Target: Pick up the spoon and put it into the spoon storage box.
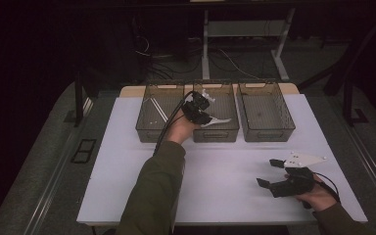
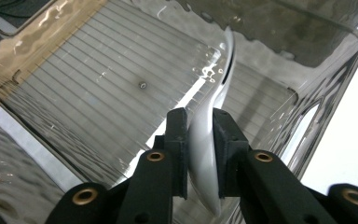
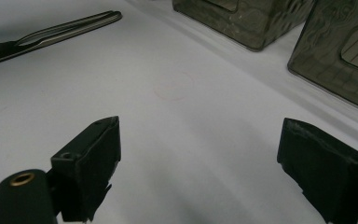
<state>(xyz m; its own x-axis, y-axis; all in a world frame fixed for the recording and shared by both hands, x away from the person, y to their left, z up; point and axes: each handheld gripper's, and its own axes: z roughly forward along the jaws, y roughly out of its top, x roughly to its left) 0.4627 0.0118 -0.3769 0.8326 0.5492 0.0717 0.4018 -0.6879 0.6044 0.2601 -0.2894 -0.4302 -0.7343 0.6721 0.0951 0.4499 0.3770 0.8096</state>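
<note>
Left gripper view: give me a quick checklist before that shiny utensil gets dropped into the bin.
1. Grip: ok. Both pads of the left tongs touch the utensil.
2. Position: ok. The utensil hangs over the middle bin, inside its walls.
3. Landing spot: ok. The ribbed floor under it is bare.
4. Gap between the utensil's tip and the floor: cannot tell.
5. Other hand: ok. The right tongs are open and hold nothing, low over the table, apart from the bins.
</note>
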